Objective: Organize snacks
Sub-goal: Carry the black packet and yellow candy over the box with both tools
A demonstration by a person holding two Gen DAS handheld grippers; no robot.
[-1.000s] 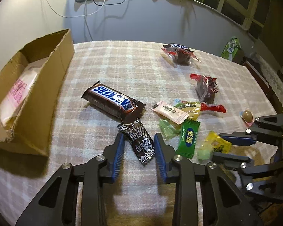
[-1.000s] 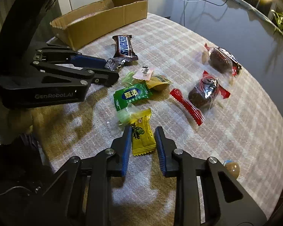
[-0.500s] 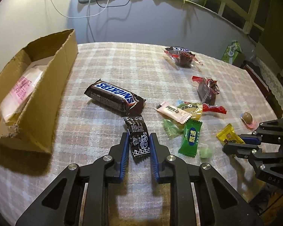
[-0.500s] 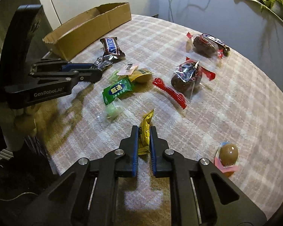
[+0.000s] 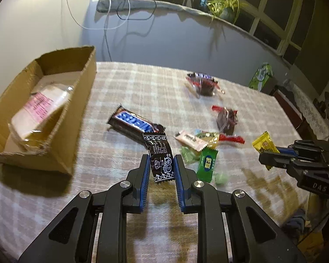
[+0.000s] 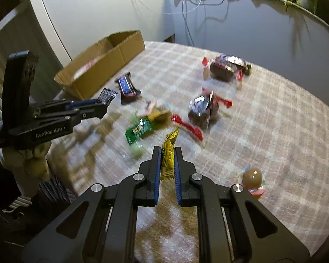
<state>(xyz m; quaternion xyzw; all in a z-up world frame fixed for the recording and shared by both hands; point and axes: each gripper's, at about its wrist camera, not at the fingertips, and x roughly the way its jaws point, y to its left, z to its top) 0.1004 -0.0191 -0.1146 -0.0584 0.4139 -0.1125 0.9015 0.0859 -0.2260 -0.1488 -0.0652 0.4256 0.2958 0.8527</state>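
Observation:
My left gripper (image 5: 161, 161) is shut on a black candy wrapper (image 5: 161, 157), lifted off the checked tablecloth (image 5: 131, 87). My right gripper (image 6: 167, 153) is shut on a yellow candy packet (image 6: 168, 151), also raised; in the left wrist view that packet (image 5: 264, 145) shows at the right. An open cardboard box (image 5: 43, 114) with a pink-printed bag inside stands at the left. A Snickers bar (image 5: 132, 123), a green packet (image 5: 207, 162) and a pink packet (image 5: 189, 140) lie in the middle of the table.
Two clear bags of dark snacks with red ends (image 5: 202, 84) (image 5: 227, 118) lie farther back. A round chocolate in clear wrap (image 6: 252, 175) sits near the right front edge. A grey wall with cables and a potted plant (image 5: 227, 8) runs behind the table.
Both grippers closed on their candies and lifted them off the cloth. The yellow packet now stands on edge between the right jaws, and the right gripper has rolled.

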